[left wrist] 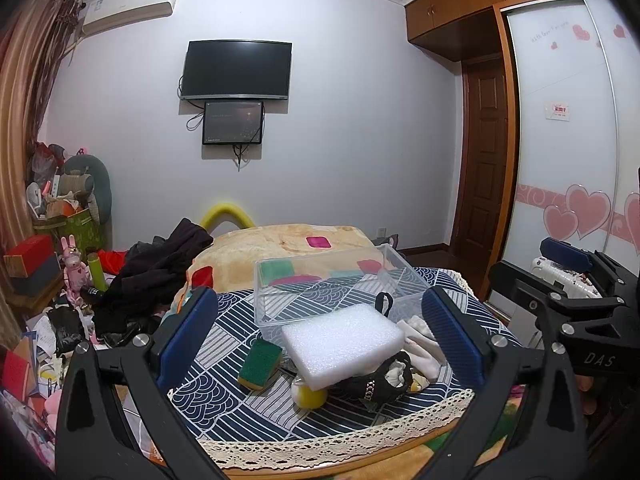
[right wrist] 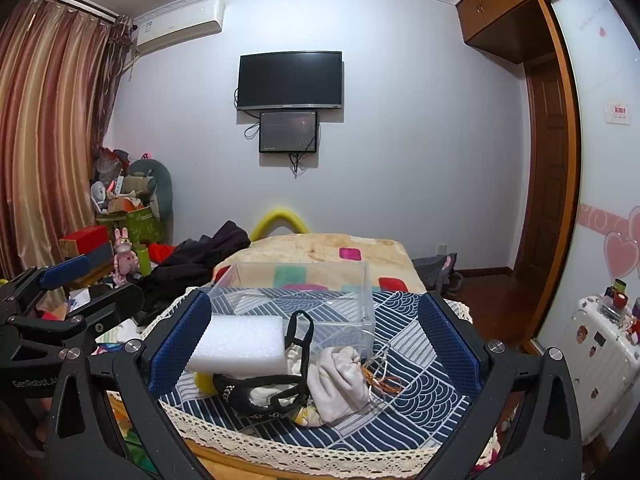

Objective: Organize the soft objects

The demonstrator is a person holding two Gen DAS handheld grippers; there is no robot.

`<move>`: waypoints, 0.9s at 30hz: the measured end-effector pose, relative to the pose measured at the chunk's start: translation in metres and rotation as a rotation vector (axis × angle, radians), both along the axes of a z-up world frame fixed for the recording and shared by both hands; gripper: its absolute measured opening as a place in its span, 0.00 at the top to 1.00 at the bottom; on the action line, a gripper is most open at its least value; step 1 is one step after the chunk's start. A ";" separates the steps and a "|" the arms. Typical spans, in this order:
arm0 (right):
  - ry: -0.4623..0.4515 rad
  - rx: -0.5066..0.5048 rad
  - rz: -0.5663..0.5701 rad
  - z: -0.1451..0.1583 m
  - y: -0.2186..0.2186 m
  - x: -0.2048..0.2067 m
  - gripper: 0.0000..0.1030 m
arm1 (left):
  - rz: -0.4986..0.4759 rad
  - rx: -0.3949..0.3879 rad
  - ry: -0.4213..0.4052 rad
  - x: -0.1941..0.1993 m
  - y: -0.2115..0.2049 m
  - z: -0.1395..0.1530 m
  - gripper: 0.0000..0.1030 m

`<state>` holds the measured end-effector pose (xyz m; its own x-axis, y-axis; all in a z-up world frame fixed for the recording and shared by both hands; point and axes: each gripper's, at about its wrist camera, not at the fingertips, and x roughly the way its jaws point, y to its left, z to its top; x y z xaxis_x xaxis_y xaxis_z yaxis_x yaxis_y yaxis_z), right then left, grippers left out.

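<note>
Worktop (left wrist: 224, 364) with patterned cloth: left hand-held gripper (left wrist: 320, 340) and right hand-held gripper (right wrist: 316, 344) hover level, jaws apart, empty. Between them lies white foam block (left wrist: 344, 340) atop black fabric (left wrist: 380, 384), beside green sponge (left wrist: 260, 362) and white cloth (right wrist: 340, 380). Beyond stands clear plastic box (left wrist: 320, 280).

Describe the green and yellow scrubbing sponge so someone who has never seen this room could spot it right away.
Find the small table with the navy patterned cloth at the foot of the bed, where a clear plastic box stands. In front of the box lies a pile topped by a white foam block; the green and yellow scrubbing sponge lies just left of it. It alone has a dark green top over a yellow base.
</note>
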<state>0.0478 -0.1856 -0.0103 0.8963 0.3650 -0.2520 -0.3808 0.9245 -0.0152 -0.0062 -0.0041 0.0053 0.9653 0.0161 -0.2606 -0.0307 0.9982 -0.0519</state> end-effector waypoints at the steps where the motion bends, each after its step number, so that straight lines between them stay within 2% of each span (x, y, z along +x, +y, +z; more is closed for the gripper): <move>1: -0.001 0.000 0.000 0.000 0.000 -0.001 0.00 | 0.000 -0.001 0.000 0.000 0.000 0.000 0.00; 27: -0.005 0.002 0.001 0.009 0.004 -0.003 0.00 | -0.002 0.002 -0.002 0.001 -0.001 0.002 0.00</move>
